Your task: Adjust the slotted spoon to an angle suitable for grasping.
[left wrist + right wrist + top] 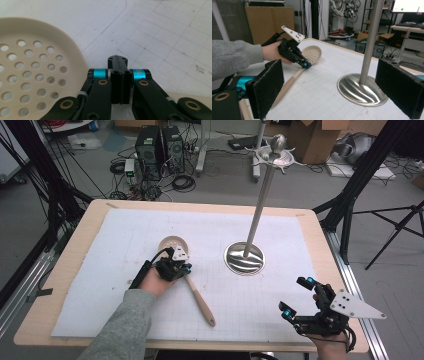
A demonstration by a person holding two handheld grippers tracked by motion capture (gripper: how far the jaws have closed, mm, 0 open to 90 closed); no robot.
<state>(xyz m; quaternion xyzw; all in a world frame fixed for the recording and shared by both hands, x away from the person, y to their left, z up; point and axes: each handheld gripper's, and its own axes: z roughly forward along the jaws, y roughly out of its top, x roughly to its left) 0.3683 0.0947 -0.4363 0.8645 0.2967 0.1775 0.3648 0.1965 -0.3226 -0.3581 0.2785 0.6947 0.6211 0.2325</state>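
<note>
A beige perforated spoon lies on the white mat, its round head (171,243) away from me and its wooden handle (201,303) pointing toward the front edge. My left gripper (187,269) is over the spoon's neck, tilted down, jaws pressed together with nothing between them. In the left gripper view the shut gripper (117,60) sits just right of the spoon head (32,70). My right gripper (296,296) hovers open near the front right of the table, empty. Its view shows the spoon head (312,53) and the left gripper (305,65) at the neck.
A tall metal stand with a round base (244,257) and a hooked top (274,151) rises from the middle of the mat (125,230). From the right gripper its base (362,90) lies close ahead. Tripods, computers and cables crowd the floor beyond the table.
</note>
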